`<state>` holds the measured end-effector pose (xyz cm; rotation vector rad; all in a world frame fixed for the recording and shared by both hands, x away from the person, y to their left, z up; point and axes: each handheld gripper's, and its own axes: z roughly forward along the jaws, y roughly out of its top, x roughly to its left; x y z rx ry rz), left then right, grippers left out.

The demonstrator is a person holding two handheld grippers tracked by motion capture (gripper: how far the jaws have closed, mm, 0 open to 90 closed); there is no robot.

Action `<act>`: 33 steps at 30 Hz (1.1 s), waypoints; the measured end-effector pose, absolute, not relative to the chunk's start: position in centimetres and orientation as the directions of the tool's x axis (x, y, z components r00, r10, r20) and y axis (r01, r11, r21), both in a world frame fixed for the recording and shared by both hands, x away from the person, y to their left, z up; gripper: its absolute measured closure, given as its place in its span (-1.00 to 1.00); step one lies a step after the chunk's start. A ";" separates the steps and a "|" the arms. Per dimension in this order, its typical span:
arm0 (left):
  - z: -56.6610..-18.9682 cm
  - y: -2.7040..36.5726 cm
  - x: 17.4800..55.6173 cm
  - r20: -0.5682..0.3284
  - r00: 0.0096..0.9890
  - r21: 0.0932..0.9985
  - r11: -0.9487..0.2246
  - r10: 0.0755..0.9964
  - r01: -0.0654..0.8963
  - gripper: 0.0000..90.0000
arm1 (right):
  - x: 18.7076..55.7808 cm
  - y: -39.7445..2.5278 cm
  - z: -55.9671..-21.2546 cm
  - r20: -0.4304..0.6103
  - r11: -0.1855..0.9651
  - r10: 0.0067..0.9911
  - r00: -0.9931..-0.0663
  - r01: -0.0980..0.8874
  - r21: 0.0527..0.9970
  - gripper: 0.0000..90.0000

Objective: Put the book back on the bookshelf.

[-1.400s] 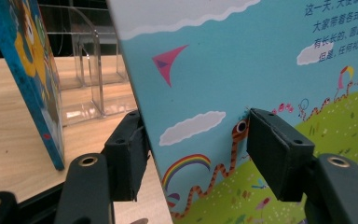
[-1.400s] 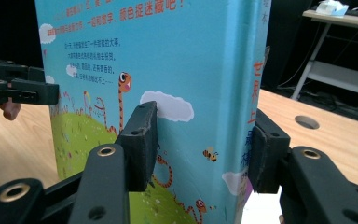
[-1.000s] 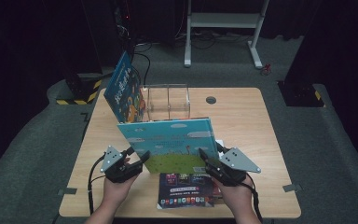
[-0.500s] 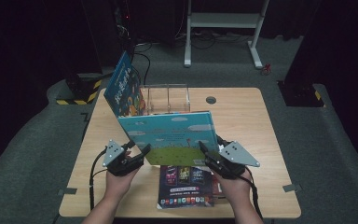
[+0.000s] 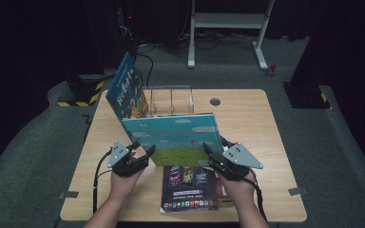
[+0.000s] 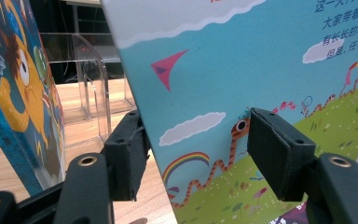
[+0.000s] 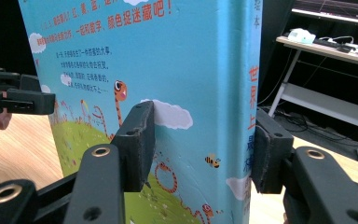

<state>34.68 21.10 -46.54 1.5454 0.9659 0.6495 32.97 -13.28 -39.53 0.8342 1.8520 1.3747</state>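
Note:
A light-blue picture book (image 5: 171, 135) stands tilted over the table's front half, cover toward me. My left gripper (image 5: 142, 148) is at its lower left edge. In the left gripper view that edge of the book (image 6: 261, 70) runs between the jaws of the left gripper (image 6: 198, 149), one behind it and one on the cover. My right gripper (image 5: 213, 148) holds the lower right edge. In the right gripper view the jaws of the right gripper (image 7: 204, 144) clamp the book (image 7: 168, 56) across cover and spine.
A dark-blue book (image 5: 126, 90) leans at the left end of a clear acrylic rack (image 5: 171, 99) at the table's back. A dark book (image 5: 187, 190) lies flat near the front edge of the wooden table (image 5: 256, 133). A white stand (image 5: 228, 23) stands behind it.
Both grippers have tipped the light-blue book up from a shallower lean to a steeper one and raised it slightly. The other books have not moved.

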 end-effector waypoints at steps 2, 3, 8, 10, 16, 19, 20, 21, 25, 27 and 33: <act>-46.6 21.2 34.5 -0.102 0.513 0.973 -0.021 0.853 0.229 -0.12 | 32.8 -13.3 -39.6 -0.141 0.234 0.811 -0.568 0.095 0.968 0.07; -46.6 21.2 34.4 -0.107 0.514 0.973 -0.018 0.851 0.231 -0.12 | 32.6 -13.2 -39.6 -0.136 0.229 0.813 -0.566 0.096 0.969 0.06; -46.5 21.4 33.7 -0.110 0.515 0.970 -0.023 0.850 0.244 -0.13 | 31.7 -13.0 -39.8 -0.131 0.222 0.809 -0.573 0.092 0.971 0.04; -46.5 21.4 33.6 -0.104 0.515 0.969 -0.031 0.851 0.247 -0.13 | 31.5 -13.0 -39.8 -0.125 0.217 0.807 -0.577 0.092 0.972 0.03; -46.3 21.5 33.2 -0.098 0.513 0.967 -0.041 0.853 0.252 -0.13 | 31.3 -13.1 -39.8 -0.103 0.203 0.802 -0.588 0.105 0.974 0.01; -46.3 21.4 33.1 -0.097 0.515 0.968 -0.040 0.851 0.249 -0.13 | 31.2 -13.3 -39.9 -0.086 0.194 0.800 -0.594 0.120 0.974 0.00; -46.3 21.4 33.1 -0.103 0.515 0.967 -0.036 0.851 0.252 -0.13 | 31.2 -13.4 -39.9 -0.085 0.201 0.800 -0.594 0.131 0.971 0.00; -46.3 21.4 33.0 -0.105 0.514 0.967 -0.034 0.851 0.253 -0.13 | 31.1 -13.4 -40.0 -0.083 0.202 0.800 -0.594 0.137 0.970 0.00; -46.4 21.6 33.0 -0.112 0.516 0.963 -0.035 0.849 0.266 -0.13 | 31.2 -13.8 -40.2 -0.063 0.201 0.795 -0.603 0.164 0.966 0.01; -46.4 21.6 33.0 -0.114 0.519 0.964 -0.033 0.847 0.266 -0.13 | 31.2 -13.8 -40.4 -0.055 0.200 0.796 -0.603 0.175 0.964 0.01; -46.4 21.6 33.0 -0.112 0.519 0.963 -0.036 0.847 0.266 -0.13 | 31.3 -14.1 -40.5 -0.031 0.186 0.789 -0.613 0.190 0.964 0.00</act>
